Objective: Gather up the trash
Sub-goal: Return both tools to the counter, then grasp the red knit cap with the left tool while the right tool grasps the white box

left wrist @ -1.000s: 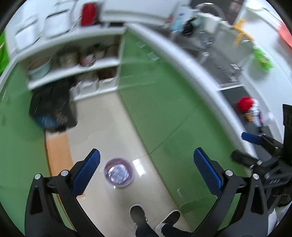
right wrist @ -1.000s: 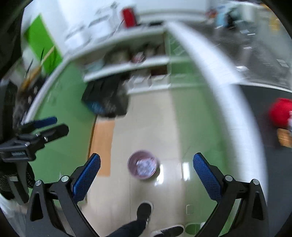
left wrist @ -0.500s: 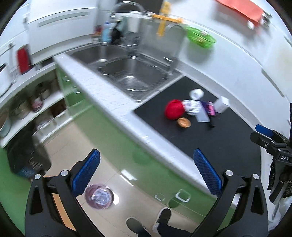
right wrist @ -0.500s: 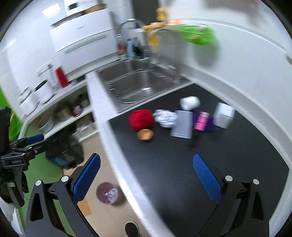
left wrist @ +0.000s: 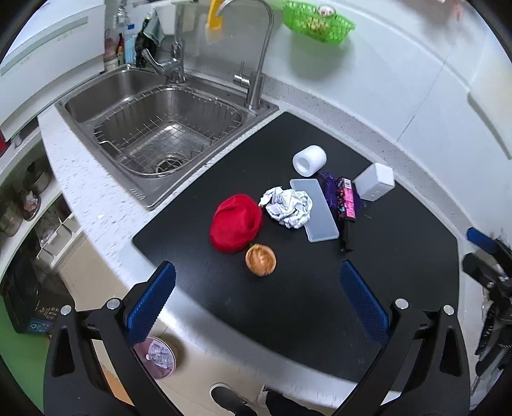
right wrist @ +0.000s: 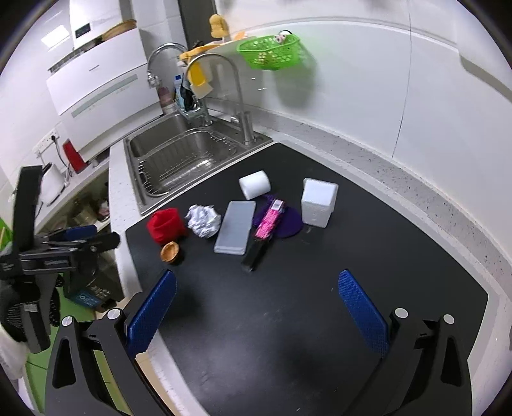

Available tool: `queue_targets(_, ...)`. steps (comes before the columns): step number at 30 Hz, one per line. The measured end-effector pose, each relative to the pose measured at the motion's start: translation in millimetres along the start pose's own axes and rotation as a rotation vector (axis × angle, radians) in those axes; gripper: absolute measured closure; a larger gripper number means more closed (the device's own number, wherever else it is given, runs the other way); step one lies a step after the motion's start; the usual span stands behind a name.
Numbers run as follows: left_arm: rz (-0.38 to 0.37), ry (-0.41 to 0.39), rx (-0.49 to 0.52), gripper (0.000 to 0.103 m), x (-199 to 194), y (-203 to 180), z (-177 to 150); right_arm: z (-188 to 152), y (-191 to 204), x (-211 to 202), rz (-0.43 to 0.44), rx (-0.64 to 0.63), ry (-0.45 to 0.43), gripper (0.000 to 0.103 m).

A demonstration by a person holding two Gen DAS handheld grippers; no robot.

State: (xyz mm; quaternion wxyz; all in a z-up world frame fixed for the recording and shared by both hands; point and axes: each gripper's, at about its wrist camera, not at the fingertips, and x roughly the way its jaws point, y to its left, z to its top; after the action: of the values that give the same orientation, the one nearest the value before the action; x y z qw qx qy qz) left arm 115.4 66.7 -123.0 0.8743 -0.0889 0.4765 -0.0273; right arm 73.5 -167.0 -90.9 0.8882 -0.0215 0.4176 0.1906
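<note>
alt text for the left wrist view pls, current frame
Open left gripper hovers above a black mat holding a red cloth, crumpled paper, orange peel, white roll and clear lid. A steel sink lies beyond.

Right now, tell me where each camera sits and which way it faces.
Left wrist: on the left gripper, above the counter edge, facing the black mat and sink; own open fingers, a shoe, the right gripper show.
Right wrist: on the right gripper, over the mat, facing the wall; the left gripper shows.
Shared: red cloth, crumpled paper, green basket.
</note>
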Motion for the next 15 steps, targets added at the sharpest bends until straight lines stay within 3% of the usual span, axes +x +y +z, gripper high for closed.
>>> queue_targets(7, 0.049, 0.079, -0.016, 0.003, 61, 8, 25, 17, -20, 22, 0.003, 0.001, 0.022, 0.006)
queue_targets(15, 0.08, 0.123, -0.006, 0.003, 98, 16, 36, 23, -33, 42, 0.001, 0.015, 0.057, 0.006)
